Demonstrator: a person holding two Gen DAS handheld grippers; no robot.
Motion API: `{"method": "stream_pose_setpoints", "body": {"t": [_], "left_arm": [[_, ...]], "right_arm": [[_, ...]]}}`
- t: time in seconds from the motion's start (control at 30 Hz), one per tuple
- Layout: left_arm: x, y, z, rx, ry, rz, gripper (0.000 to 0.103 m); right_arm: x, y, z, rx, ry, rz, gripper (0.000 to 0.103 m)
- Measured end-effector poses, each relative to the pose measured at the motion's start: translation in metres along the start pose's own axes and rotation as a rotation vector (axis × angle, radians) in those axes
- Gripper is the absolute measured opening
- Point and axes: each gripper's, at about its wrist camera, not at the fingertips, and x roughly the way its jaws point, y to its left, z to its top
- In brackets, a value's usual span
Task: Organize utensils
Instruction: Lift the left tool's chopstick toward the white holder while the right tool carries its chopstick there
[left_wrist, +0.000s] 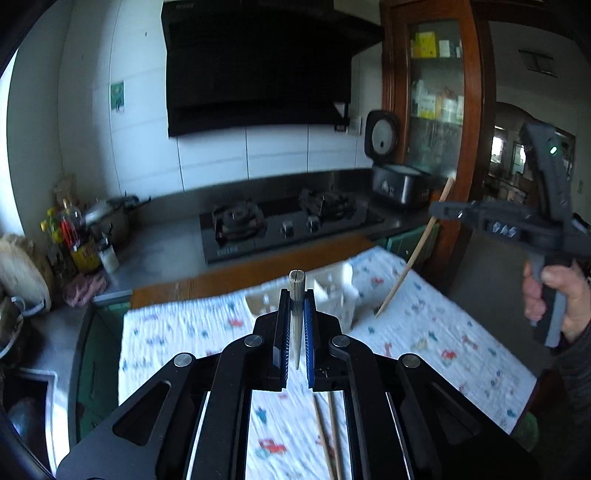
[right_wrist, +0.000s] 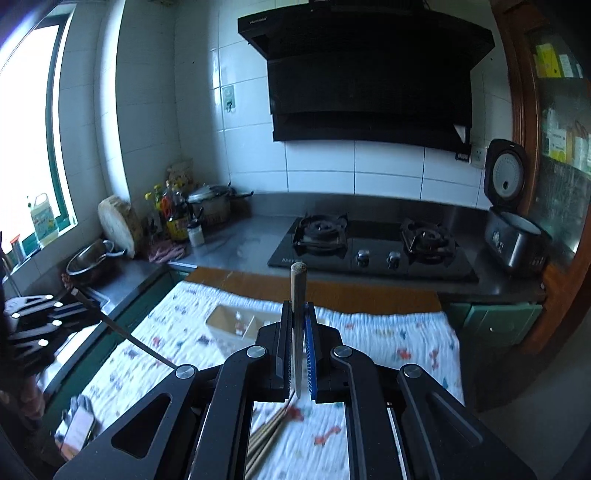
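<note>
In the left wrist view my left gripper (left_wrist: 296, 301) is shut on a wooden chopstick (left_wrist: 296, 284) that stands upright between its blue pads, above the patterned cloth (left_wrist: 424, 332). A white divided utensil box (left_wrist: 334, 290) sits on the cloth just beyond. To the right, a hand holds my right gripper (left_wrist: 439, 211), shut on a second chopstick (left_wrist: 406, 269) that slants down. In the right wrist view my right gripper (right_wrist: 297, 306) clamps its chopstick (right_wrist: 297, 280) upright, with the box (right_wrist: 232, 323) ahead. At the left edge the left gripper (right_wrist: 77, 295) holds its chopstick (right_wrist: 125, 334). Loose chopsticks (right_wrist: 267, 432) lie under the fingers.
Beyond the cloth-covered table runs a steel counter (right_wrist: 236, 240) with a gas hob (right_wrist: 373, 247), an open rice cooker (right_wrist: 513, 236), a pot (right_wrist: 210, 203) and bottles (right_wrist: 175, 214). A metal bowl (right_wrist: 88, 260) sits at the left. A phone (right_wrist: 77, 428) lies near the table's left edge.
</note>
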Motion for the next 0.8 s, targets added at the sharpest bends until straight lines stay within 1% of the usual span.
{"method": "stream_pose_setpoints", "body": {"t": [0.13, 0.2, 0.3, 0.37, 0.47, 0.53, 0.8], "left_arm": [[0.0, 0.002, 0.035, 0.017, -0.053, 0.017, 0.006], [0.007, 0.002, 0.047, 0.021, -0.073, 0.035, 0.006], [0.026, 0.005, 0.058, 0.013, -0.088, 0.046, 0.006], [0.041, 0.007, 0.061, 0.001, -0.069, 0.043, 0.006], [0.063, 0.011, 0.06, -0.005, -0.049, 0.06, 0.006], [0.077, 0.016, 0.056, -0.027, -0.024, 0.045, 0.006], [0.124, 0.035, 0.026, -0.08, 0.087, 0.042, 0.006]], "right_arm": [[0.017, -0.005, 0.02, 0.009, -0.026, -0.026, 0.007], [0.026, -0.009, 0.029, 0.019, -0.035, -0.037, 0.007], [0.044, -0.015, 0.034, 0.036, -0.032, -0.039, 0.007], [0.057, -0.02, 0.034, 0.046, -0.017, -0.036, 0.007], [0.076, -0.022, 0.029, 0.047, 0.002, -0.029, 0.007], [0.087, -0.022, 0.025, 0.045, 0.017, -0.031, 0.007], [0.116, -0.02, 0.003, 0.039, 0.072, -0.03, 0.007]]}}
